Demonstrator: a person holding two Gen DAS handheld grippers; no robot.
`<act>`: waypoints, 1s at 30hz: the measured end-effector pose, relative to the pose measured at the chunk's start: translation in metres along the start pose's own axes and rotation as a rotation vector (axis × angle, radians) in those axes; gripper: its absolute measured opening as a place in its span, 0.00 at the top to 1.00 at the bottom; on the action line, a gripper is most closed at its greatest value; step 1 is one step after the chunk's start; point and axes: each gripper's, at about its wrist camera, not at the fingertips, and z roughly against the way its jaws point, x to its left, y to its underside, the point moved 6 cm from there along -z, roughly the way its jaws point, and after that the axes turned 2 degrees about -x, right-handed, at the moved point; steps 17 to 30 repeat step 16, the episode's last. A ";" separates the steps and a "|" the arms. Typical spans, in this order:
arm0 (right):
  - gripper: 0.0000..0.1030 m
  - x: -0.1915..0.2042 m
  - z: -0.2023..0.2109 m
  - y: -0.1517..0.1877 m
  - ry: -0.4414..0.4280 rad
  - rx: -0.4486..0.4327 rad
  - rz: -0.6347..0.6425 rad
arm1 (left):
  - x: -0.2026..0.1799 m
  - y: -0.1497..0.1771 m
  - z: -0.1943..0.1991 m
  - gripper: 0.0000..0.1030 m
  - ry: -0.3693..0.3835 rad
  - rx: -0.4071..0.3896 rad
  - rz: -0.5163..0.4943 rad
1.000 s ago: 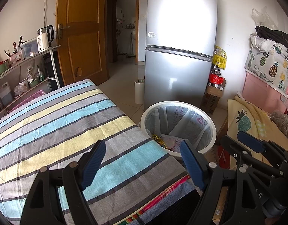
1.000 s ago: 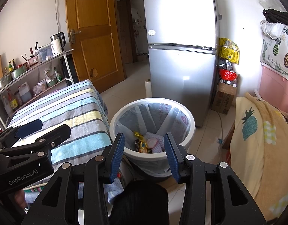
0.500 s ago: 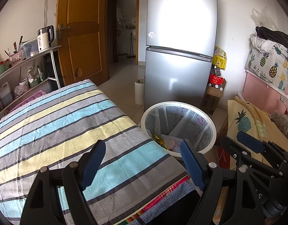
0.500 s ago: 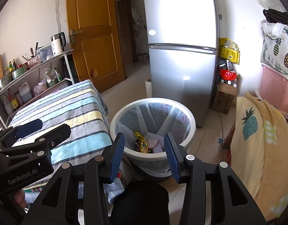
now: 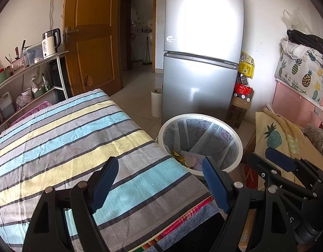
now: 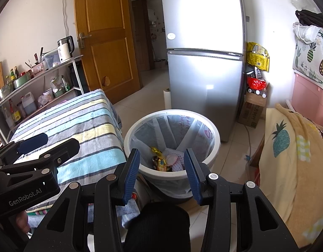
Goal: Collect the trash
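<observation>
A white trash bin [image 5: 235,138] with a clear liner stands on the floor beside the striped table [image 5: 66,138]; it also shows in the right wrist view [image 6: 212,126]. Wrappers and crumpled trash [image 6: 165,160] lie at its bottom, partly seen in the left wrist view [image 5: 186,159]. My left gripper [image 5: 159,180] is open and empty above the table's near corner. My right gripper [image 6: 162,173] is open and empty just above the bin's near rim. No trash shows on the tablecloth.
A silver fridge [image 5: 203,63] stands behind the bin, a paper roll [image 5: 156,103] beside it. A metal shelf [image 6: 35,79] with a kettle and bottles lines the left wall. A pineapple-print blanket [image 6: 287,147] covers furniture on the right. A cardboard box [image 6: 254,107] sits by the fridge.
</observation>
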 end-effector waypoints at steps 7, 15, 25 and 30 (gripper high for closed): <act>0.57 0.004 0.000 0.000 -0.005 -0.001 0.001 | 0.000 0.000 0.000 0.19 0.004 0.000 0.002; 0.57 0.006 -0.001 0.002 -0.006 0.000 0.001 | 0.000 0.000 0.000 0.19 0.004 0.003 0.002; 0.57 0.005 -0.001 0.002 -0.008 0.000 -0.001 | 0.000 0.000 0.000 0.19 0.005 0.002 0.002; 0.57 0.005 -0.001 0.002 -0.008 0.000 -0.001 | 0.000 0.000 0.000 0.19 0.005 0.002 0.002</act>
